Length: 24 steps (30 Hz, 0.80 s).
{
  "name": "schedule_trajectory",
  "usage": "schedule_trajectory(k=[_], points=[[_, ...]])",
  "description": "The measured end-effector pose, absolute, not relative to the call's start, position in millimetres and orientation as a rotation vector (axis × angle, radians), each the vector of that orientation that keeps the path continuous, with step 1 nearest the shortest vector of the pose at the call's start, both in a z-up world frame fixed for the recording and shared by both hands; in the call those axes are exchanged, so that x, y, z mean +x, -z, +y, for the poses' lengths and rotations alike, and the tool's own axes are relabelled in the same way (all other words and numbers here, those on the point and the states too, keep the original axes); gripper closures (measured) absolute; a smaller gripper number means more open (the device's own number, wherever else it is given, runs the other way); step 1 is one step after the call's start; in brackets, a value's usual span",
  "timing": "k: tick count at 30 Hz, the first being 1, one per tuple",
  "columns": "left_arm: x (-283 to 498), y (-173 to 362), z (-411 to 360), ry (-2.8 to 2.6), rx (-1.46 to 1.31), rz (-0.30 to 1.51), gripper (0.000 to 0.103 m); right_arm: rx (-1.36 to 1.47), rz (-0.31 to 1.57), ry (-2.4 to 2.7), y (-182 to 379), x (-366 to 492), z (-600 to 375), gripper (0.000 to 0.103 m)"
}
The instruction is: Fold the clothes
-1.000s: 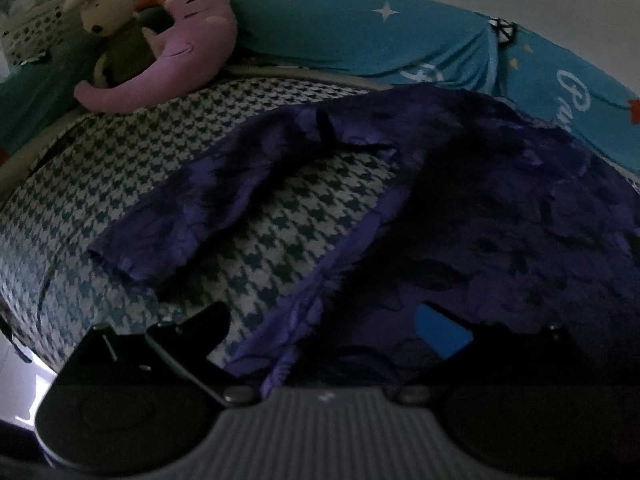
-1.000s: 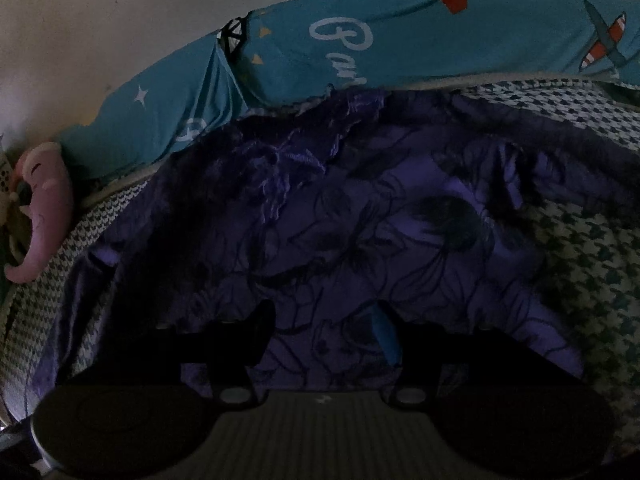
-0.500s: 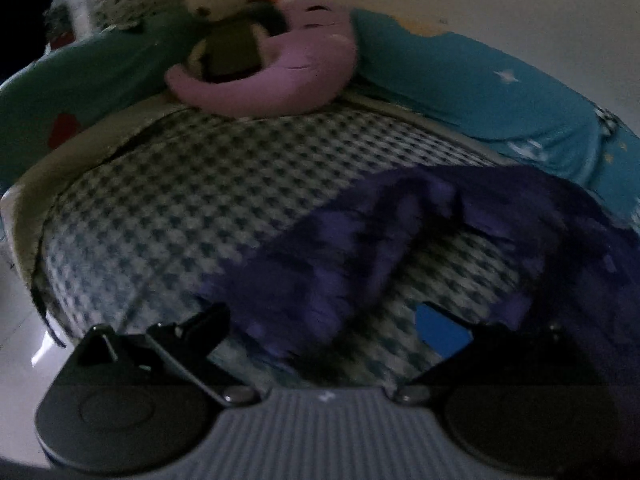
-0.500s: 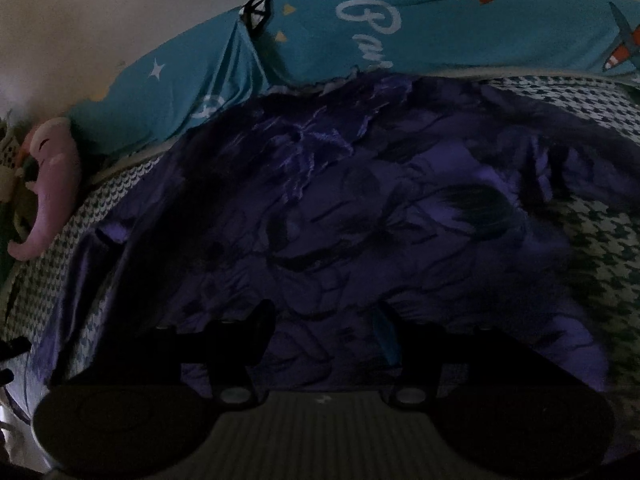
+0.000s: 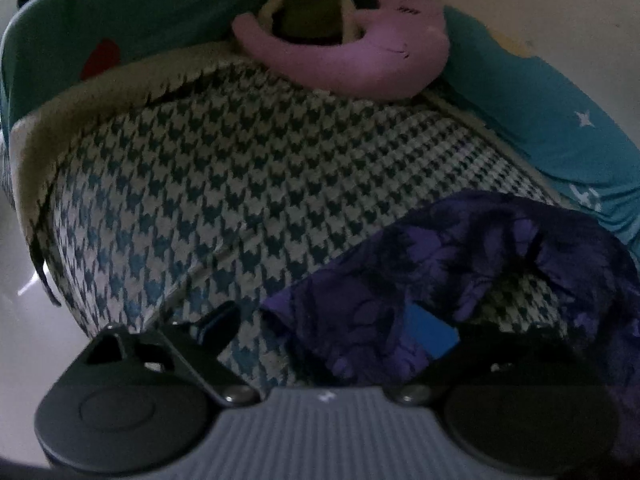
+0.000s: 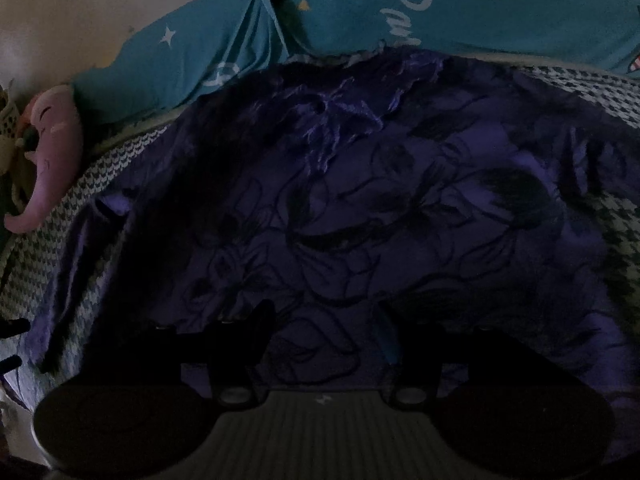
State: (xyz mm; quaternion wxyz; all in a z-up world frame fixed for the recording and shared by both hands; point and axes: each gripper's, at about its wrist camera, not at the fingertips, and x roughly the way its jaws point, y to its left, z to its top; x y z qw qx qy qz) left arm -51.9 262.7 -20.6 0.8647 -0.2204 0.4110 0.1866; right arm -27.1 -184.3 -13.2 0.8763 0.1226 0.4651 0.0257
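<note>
Left wrist view: the left gripper (image 5: 328, 328) is closing around the purple garment's sleeve (image 5: 360, 320) cuff, likely to fold it inward. Right gripper (image 6: 324, 328) hangs half-open over the garment body (image 6: 400, 220), gripping nothing visible.

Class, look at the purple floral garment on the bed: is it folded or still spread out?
Spread out. In the right wrist view the purple garment lies open across the houndstooth bedcover, and its sleeve stretches out sideways, not folded in.

I lose the plush rabbit's (image 5: 316, 4) head past my left view's top edge. The purple garment (image 6: 380, 220) runs off the right view's lower right, and dim light swallows my right gripper's (image 6: 326, 332) fingers.
</note>
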Motion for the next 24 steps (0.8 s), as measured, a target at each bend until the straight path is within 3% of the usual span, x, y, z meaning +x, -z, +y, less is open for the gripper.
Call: schedule_trajectory(k=[5, 7, 9, 13, 14, 17, 24], points=[[-44.9, 33.3, 262.1, -0.396, -0.466, 0.884, 0.016, 0.247, 0.986, -0.055, 17.7, -23.1, -179.7, 0.049], [-40.9, 33.4, 259.3, -0.4, -0.442, 0.874, 0.023, 0.245, 0.989, -0.058, 18.9, -21.9, -178.2, 0.049], [-36.7, 32.9, 255.7, -0.411, -0.403, 0.869, 0.042, 0.242, 0.991, -0.062, 19.9, -20.8, -176.7, 0.049], [-32.0, 30.8, 250.3, -0.402, -0.362, 0.86, 0.071, 0.233, 0.996, -0.06, 22.5, -18.4, -174.3, 0.049], [-31.5, 29.9, 248.4, -0.389, -0.362, 0.858, 0.084, 0.233, 0.997, -0.06, 23.0, -17.9, -174.0, 0.049], [-29.7, 26.7, 238.3, -0.377, -0.309, 0.842, 0.09, 0.234, 0.998, -0.061, 23.9, -16.8, -173.4, 0.049], [-23.0, 1.4, 223.7, -0.402, -0.137, 0.754, 0.092, 0.233, 0.996, -0.069, 25.9, -15.0, -173.6, 0.049]])
